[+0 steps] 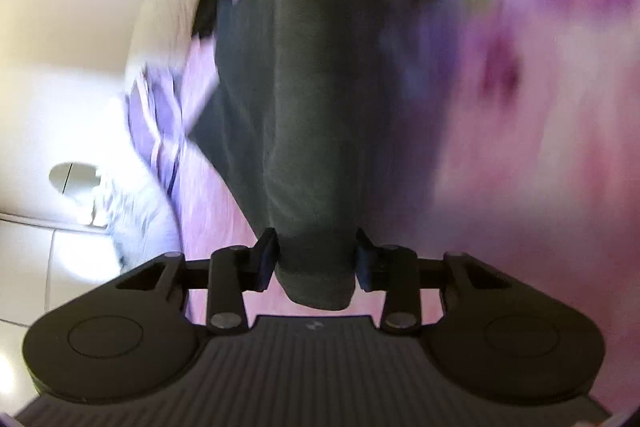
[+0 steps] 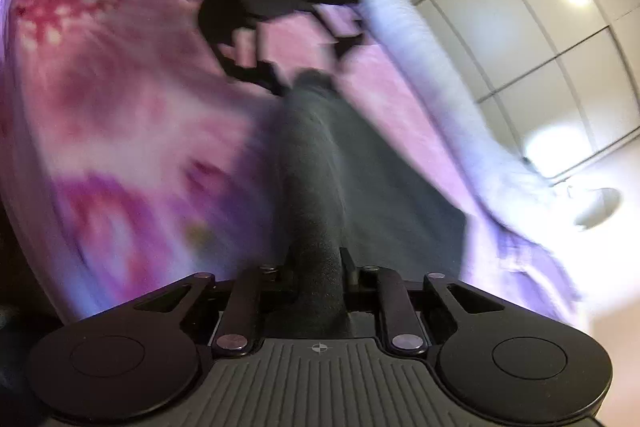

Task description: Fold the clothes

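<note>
A dark grey garment [image 1: 304, 87] hangs stretched over a pink flowered bedspread [image 1: 520, 147]. My left gripper [image 1: 316, 259] is shut on one bunched edge of it; the cloth fills the gap between the fingers. My right gripper [image 2: 318, 275] is shut on the other bunched end of the same garment [image 2: 316, 163]. In the right wrist view the left gripper [image 2: 296, 83] shows across the cloth, holding the far end. Both views are blurred by motion.
The bedspread [image 2: 120, 107] covers the bed below. A pale blue blanket edge [image 2: 432, 67] runs along the bed's side. White wardrobe doors [image 2: 540, 27] stand beyond. A lilac striped cloth [image 1: 160, 131] lies near the bed's edge.
</note>
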`<state>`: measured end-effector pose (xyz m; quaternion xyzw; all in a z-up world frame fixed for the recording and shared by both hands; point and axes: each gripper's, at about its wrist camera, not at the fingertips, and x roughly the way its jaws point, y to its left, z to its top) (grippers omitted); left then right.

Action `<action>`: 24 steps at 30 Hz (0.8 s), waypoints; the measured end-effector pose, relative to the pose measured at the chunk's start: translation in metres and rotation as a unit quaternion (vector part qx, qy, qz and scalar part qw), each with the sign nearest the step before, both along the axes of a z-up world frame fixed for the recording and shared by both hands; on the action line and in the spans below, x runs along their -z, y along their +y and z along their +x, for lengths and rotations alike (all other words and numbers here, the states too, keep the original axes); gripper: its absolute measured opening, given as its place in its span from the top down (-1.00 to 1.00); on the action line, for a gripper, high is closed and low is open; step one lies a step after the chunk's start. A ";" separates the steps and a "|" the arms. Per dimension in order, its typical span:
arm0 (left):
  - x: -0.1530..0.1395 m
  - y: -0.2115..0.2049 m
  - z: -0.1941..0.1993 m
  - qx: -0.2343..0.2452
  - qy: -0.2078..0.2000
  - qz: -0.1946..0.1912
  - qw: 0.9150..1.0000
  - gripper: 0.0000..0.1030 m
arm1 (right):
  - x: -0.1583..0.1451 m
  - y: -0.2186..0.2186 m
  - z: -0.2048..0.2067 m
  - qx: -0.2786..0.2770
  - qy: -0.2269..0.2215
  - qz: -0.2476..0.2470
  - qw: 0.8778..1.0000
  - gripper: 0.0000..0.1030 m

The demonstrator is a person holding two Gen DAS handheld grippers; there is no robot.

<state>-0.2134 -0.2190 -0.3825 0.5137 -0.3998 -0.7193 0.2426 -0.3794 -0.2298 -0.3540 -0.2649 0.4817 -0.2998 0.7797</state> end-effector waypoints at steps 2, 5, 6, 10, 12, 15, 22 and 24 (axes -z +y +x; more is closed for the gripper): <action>-0.014 0.020 -0.025 0.011 0.043 0.024 0.999 0.34 | -0.018 -0.011 -0.034 0.022 0.018 -0.009 1.000 0.70; -0.023 0.045 -0.075 0.011 0.080 0.080 0.993 0.34 | -0.020 -0.028 -0.087 0.056 0.047 -0.016 0.997 0.67; -0.021 0.052 -0.091 0.013 0.079 0.090 0.993 0.34 | -0.013 -0.032 -0.103 0.067 0.055 -0.017 0.996 0.64; -0.006 0.066 -0.116 0.016 0.048 0.091 0.995 0.26 | 0.021 -0.032 -0.146 0.114 0.052 0.002 0.992 0.49; -0.011 0.061 -0.107 0.012 0.052 0.105 0.993 0.23 | 0.024 -0.017 -0.153 0.133 0.025 -0.009 0.991 0.40; -0.028 0.053 -0.091 -0.007 0.073 0.135 0.988 0.19 | 0.009 -0.016 -0.160 0.220 -0.096 0.020 0.971 0.16; -0.058 0.017 -0.068 -0.054 0.113 0.111 0.986 0.14 | 0.005 -0.037 -0.233 0.422 -0.523 0.236 0.702 -0.22; -0.060 0.010 -0.069 -0.053 0.110 0.093 0.988 0.10 | 0.015 -0.044 -0.249 0.438 -0.576 0.269 0.636 -0.30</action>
